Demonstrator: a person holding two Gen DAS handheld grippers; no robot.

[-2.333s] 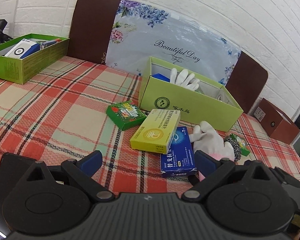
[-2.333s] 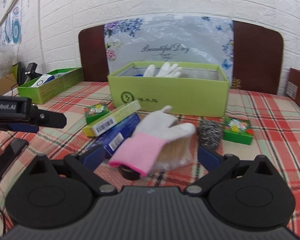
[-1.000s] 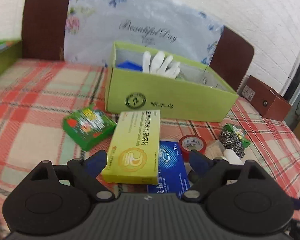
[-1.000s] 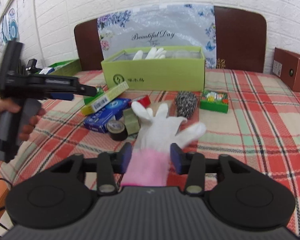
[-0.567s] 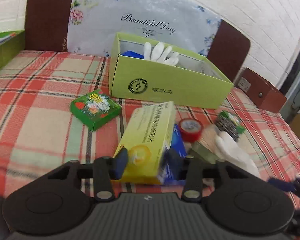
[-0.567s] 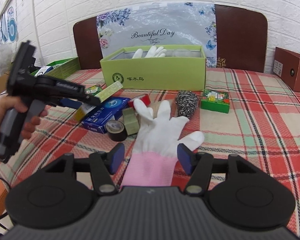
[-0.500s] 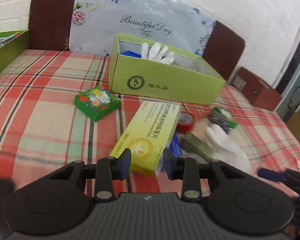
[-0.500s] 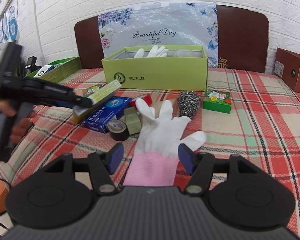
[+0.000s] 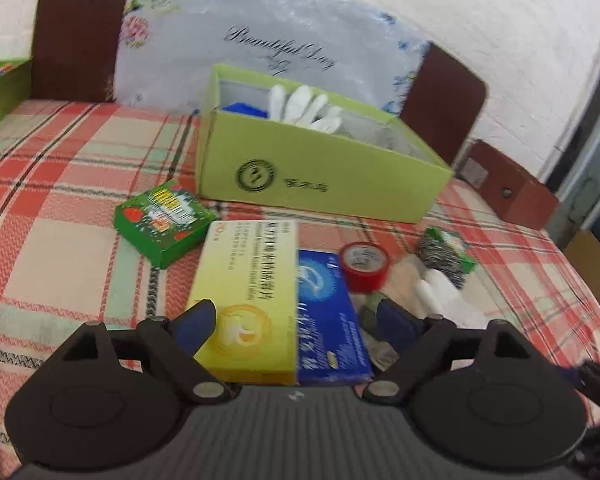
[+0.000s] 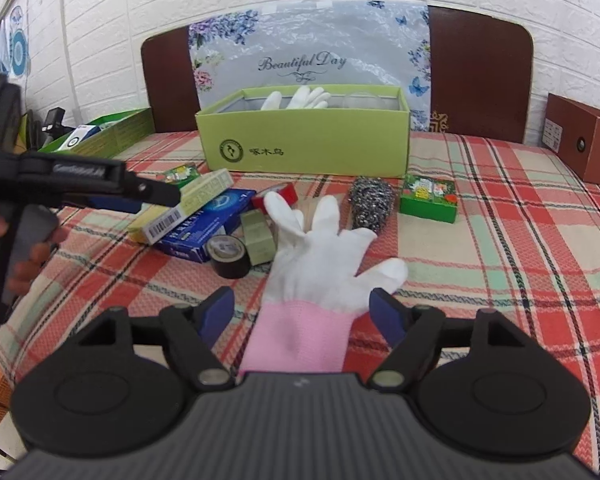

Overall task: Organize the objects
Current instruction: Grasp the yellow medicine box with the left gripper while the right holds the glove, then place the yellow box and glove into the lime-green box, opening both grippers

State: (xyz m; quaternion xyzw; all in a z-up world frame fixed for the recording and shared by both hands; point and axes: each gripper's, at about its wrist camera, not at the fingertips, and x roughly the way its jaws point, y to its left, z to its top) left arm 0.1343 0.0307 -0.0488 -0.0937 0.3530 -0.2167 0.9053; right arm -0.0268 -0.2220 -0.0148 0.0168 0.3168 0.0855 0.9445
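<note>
A yellow medicine box (image 9: 248, 292) lies partly on a blue box (image 9: 328, 312) on the plaid cloth. My left gripper (image 9: 296, 320) straddles the near ends of both, its jaws opening wide, and the pads do not touch them. In the right wrist view a white glove with a pink cuff (image 10: 320, 264) lies flat on the cloth. My right gripper (image 10: 302, 310) has its jaws opening on either side of the cuff, with a gap at each pad. The left gripper (image 10: 152, 192), held by a hand, shows there above the yellow box (image 10: 184, 210).
An open green carton (image 10: 308, 144) holding white gloves stands behind. Around lie a red tape roll (image 10: 278, 196), black tape roll (image 10: 230, 256), olive block (image 10: 258, 238), steel scourer (image 10: 370, 202) and two small green packs (image 10: 428, 198) (image 9: 162, 218). Another green carton (image 10: 108, 136) is far left, a brown box (image 10: 584, 148) right.
The left jaws, shut on the tilted yellow box half a second ago, have let go; it lies flat on the blue box again. The right jaws have spread wider off the glove's cuff.
</note>
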